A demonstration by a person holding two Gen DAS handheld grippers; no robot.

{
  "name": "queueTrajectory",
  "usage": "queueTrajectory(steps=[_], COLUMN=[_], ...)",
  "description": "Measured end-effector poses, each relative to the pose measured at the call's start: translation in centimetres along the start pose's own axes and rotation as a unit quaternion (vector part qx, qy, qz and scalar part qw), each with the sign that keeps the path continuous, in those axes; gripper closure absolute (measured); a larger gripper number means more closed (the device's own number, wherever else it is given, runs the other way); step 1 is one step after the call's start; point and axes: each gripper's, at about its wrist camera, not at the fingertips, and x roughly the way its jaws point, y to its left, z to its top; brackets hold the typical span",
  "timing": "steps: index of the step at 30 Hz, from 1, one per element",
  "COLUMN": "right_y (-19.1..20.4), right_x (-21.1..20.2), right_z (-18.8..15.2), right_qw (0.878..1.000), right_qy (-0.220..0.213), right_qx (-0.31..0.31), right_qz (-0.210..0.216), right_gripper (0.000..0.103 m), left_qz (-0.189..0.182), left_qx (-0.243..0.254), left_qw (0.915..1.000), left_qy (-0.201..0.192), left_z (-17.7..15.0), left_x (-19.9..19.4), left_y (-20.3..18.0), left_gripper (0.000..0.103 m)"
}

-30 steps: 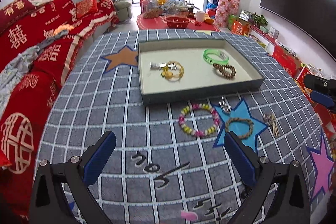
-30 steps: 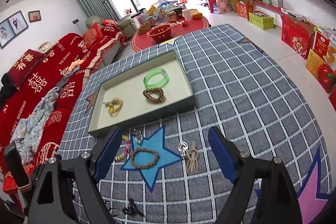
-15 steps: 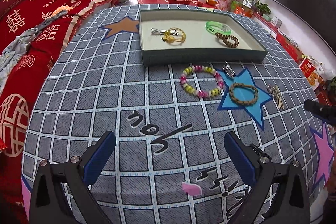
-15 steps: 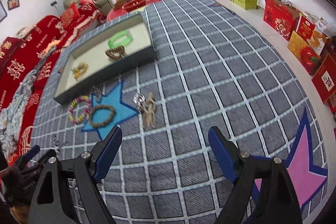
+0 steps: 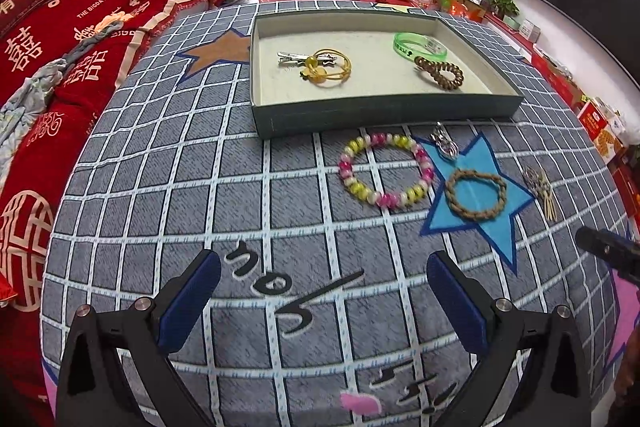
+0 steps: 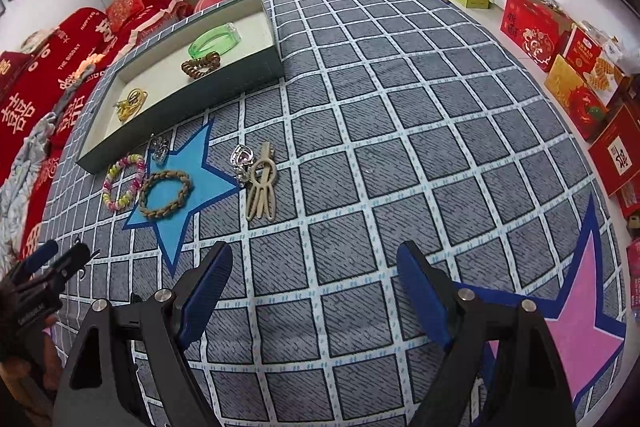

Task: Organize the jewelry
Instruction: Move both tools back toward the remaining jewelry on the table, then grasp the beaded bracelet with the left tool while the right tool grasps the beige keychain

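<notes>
Covering the whole work surface, a grey cloth [image 5: 160, 187] with a white grid and printed stars bears everything, and a red sofa [image 5: 60, 39] runs along its left side. A shallow grey-green tray [image 5: 384, 115] with a pale floor sits at the far middle; inside it lie a translucent green bangle [image 5: 418, 45], a brown coil hair tie [image 5: 440, 73] touching it, a yellow cord loop [image 5: 330, 69], and a silver clip [image 5: 294, 57] beside that loop. Outside the tray, near its front wall, a bracelet of pink, yellow and white beads [image 5: 386, 169] lies flat on the cloth. Just beside it a brown braided ring [image 5: 476, 193] rests on the blue star [image 5: 472, 195], with a small silver charm [image 5: 444, 143] at the star's upper point. Further right lie a beige hair clip [image 6: 262, 183] and a clear heart-shaped piece [image 6: 242, 159], touching. The left gripper [image 5: 322, 299] hovers over bare cloth, jaws wide apart, empty. The right gripper [image 6: 314, 293] likewise stands spread, holding nothing.
</notes>
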Motion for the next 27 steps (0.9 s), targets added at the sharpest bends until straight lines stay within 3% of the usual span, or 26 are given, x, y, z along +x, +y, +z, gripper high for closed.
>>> queueTrajectory(steps=[6,10,14,23,27], right_y=[2.0,2.8,3.0,4.0,4.2], right_x=[1.1,1.9,2.6,3.6,3.5], right_z=[0.6,1.0,1.4,2.5,2.7], right_qw=[0.999,0.998,0.997,0.994,0.994], right_qy=[0.000,0.000,-0.001,-0.005,-0.004], right_qx=[-0.034,-0.052,-0.062,-0.093,-0.096], right_qz=[-0.012,-0.027,-0.042,-0.062,-0.057], right_gripper=[0.017,0.019,0.026,0.030,0.046], left_qz=[-0.017,-0.007,-0.003,-0.009,-0.023], left_qx=[-0.035,-0.044,-0.043,-0.032,-0.034], left_qw=[0.9991,0.9989,0.9989,0.9993,0.9991], left_qy=[0.017,0.015,0.019,0.015,0.014], left_z=[1.5,2.3,2.9,4.0,4.2], left_x=[1.8,2.7,3.6,4.6,4.7], left_y=[0.5,0.4,0.1,-0.9,-1.2], left_gripper=[0.000,0.000,0.006,0.006,0.015])
